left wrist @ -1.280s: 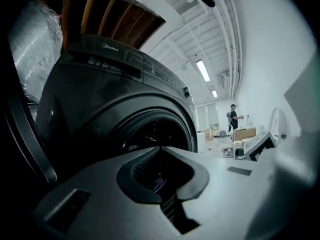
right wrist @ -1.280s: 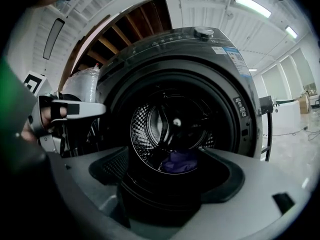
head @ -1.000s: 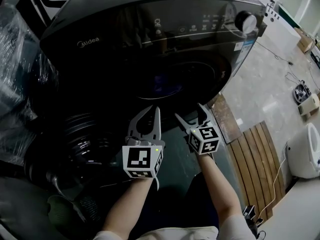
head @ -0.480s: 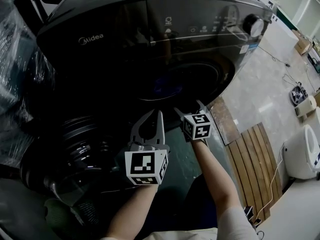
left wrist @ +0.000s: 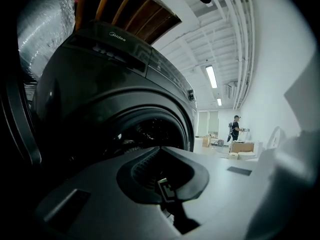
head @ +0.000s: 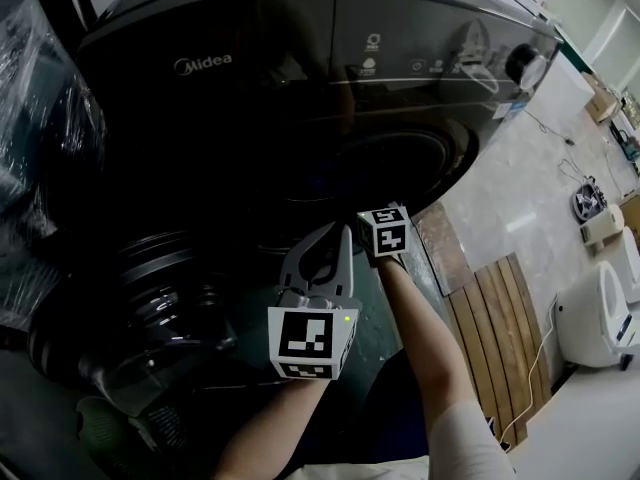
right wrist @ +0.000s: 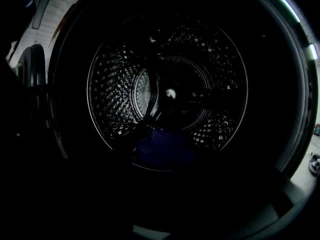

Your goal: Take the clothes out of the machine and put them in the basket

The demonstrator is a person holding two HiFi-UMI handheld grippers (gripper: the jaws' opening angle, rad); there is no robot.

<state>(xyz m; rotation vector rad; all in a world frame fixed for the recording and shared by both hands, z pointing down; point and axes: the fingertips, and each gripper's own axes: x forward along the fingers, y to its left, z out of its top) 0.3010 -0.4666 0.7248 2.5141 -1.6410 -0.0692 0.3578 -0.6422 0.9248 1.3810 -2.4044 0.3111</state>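
Right gripper view looks into the dark drum (right wrist: 116, 101) of the washing machine (head: 300, 68); a dark blue cloth (right wrist: 162, 148) lies at its bottom, far inside. The right gripper (head: 375, 220) is at the opening, jaws wide, just closing a little, nothing between them. The left gripper (head: 340, 236), nearer, is closed and empty.

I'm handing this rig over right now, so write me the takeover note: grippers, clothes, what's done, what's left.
Left gripper: shut, empty, in front of the machine.
Right gripper: at the drum mouth, open; its jaws have just been closing slightly, with nothing between them.
Clothes: one dark blue garment lies at the drum's bottom, untouched.
Basket: not clearly in view.
Done: door open.
Left: grab the garment, pull it out, drop it in the basket.
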